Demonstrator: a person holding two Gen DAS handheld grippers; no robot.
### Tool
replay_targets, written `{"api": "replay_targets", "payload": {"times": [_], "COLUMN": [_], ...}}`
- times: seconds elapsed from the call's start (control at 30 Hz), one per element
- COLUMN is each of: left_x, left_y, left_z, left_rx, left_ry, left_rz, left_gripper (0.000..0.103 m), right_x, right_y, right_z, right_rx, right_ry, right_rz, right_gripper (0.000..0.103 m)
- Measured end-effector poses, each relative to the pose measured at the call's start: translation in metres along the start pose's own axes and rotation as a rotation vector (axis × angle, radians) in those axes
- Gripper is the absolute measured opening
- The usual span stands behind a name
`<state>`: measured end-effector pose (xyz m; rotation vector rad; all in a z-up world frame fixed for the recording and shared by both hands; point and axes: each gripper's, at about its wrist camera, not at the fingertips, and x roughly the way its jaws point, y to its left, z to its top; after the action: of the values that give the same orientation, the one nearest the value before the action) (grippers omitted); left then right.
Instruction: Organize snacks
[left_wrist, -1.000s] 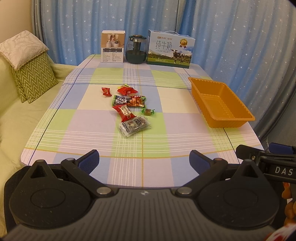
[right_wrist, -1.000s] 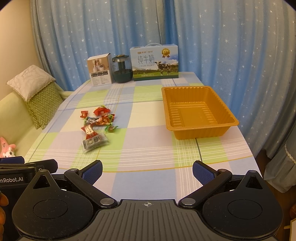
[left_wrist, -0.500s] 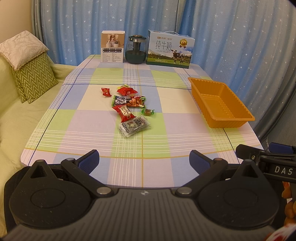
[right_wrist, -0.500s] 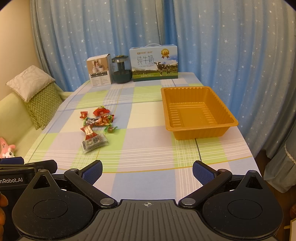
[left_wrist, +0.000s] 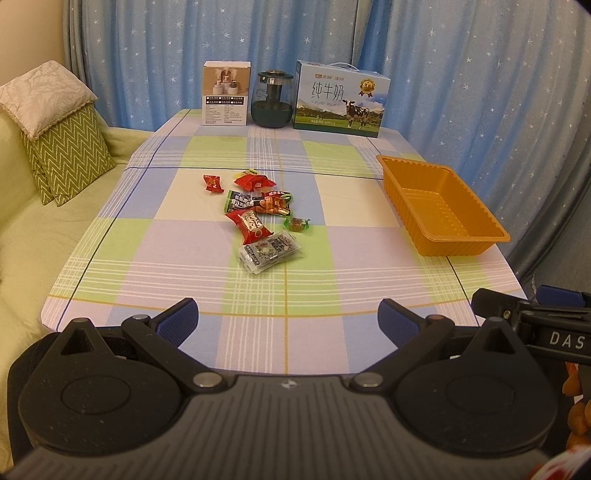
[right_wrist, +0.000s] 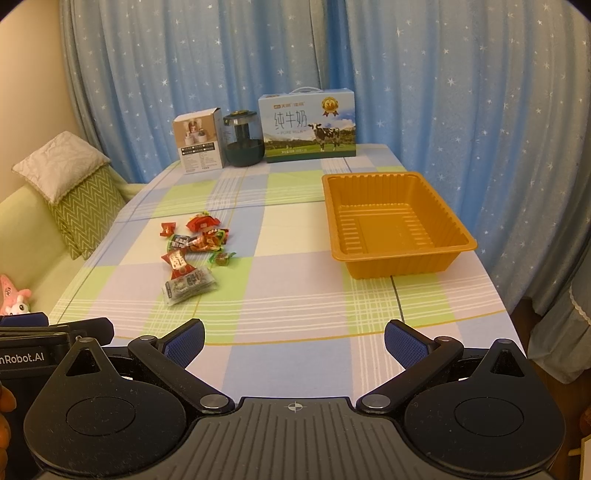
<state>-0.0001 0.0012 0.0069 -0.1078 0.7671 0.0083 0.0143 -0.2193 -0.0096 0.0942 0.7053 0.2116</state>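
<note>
Nothing has moved; both tongs (left_wrist: 288, 319) (right_wrist: 294, 338) gape, released; only right view shows tray (right_wrist: 458, 236) floor.

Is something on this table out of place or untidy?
Yes. The snack packets lie scattered loose on the tablecloth, some overlapping, while the orange tray beside them holds nothing. Nothing looks spilled or damaged.

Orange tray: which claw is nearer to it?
Right. The right claw faces the orange tray almost straight ahead; from the left claw it lies farther, off to the right. Both hang open at the near edge.
</note>
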Motion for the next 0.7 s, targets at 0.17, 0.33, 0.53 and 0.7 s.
{"api": "replay_targets", "payload": {"times": [0.17, 0.33, 0.53, 0.7], "left_x": [0.011, 0.034, 0.066, 0.088], "left_y": [0.011, 0.025, 0.043, 0.057], "left_z": [0.001, 0.002, 0.006, 0.014], "left_rx": [-0.002, 0.005, 0.041, 0.083], "left_ry": [0.008, 0.038, 0.07, 0.084], "left_rz": [0.01, 0.016, 0.008, 0.015], "left_gripper": [0.1, 0.094, 0.09, 0.085], "right_x": [0.011, 0.028, 0.057, 0.086], "right_y": [0.001, 0.002, 0.01, 0.02], "right_z": [-0.002, -0.004, -0.001, 0.002], "right_rx": [-0.001, -0.015, -0.046, -0.073], "right_ry": [0.0, -0.001, 0.0, 0.006], "right_rz": [0.011, 0.023, 0.052, 0.088], "right_gripper": [0.103, 0.103, 0.102, 0.102]}}
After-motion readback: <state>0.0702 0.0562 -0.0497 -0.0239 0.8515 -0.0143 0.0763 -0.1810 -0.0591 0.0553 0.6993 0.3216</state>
